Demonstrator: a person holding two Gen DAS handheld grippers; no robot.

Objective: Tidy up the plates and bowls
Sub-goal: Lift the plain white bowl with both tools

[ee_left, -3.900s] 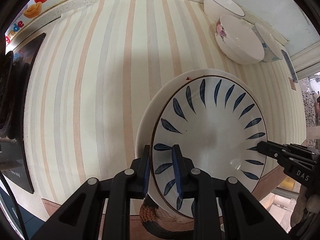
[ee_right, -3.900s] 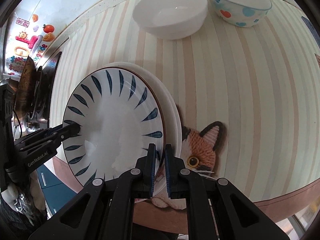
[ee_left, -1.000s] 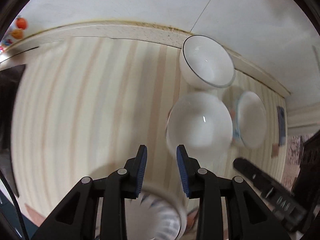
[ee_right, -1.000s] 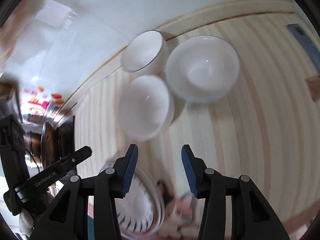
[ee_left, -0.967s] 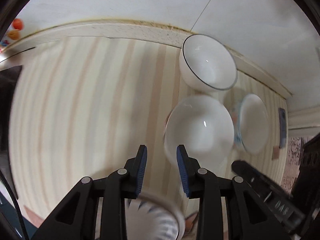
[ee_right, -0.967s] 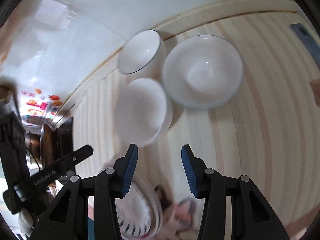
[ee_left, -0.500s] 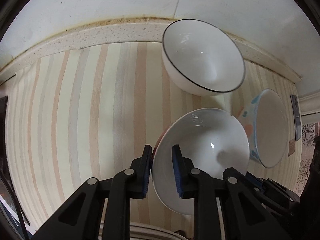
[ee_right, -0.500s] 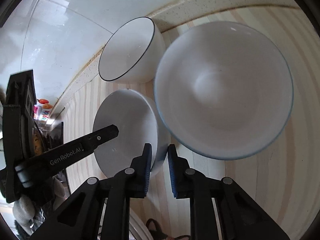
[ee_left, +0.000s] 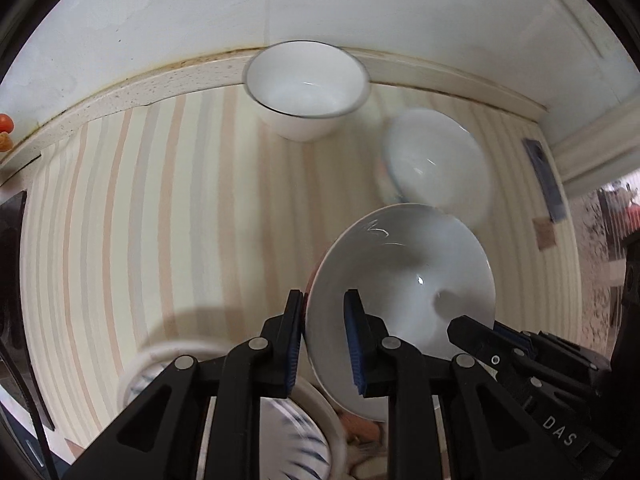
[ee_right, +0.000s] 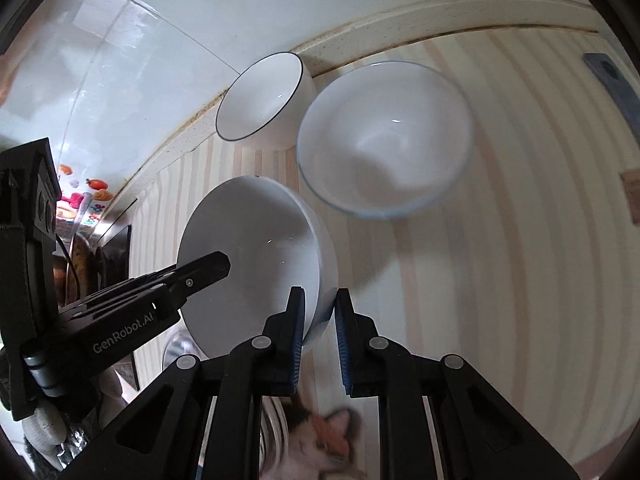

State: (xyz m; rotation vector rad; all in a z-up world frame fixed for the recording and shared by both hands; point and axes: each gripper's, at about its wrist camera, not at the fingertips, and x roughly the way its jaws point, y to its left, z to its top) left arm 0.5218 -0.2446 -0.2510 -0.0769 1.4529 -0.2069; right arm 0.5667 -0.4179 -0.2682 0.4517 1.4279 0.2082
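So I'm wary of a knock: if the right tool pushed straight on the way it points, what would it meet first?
Probably the blue-rimmed bowl ahead on the striped tablecloth; the right tool already clamps the white bowl. Depth is unclear.

A striped cloth (ee_left: pixel 168 208) is covering the surface, running to a speckled ledge (ee_left: pixel 120 96) under the white wall (ee_left: pixel 360 4) at the far side. A cat-patterned mat (ee_right: pixel 320 436) is lying near, blurred.

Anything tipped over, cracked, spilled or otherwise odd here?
Nothing stands out. The white bowl is tilted only because the left claw and right claw grip its rim. The other two bowls sit upright; no chips or spills show.
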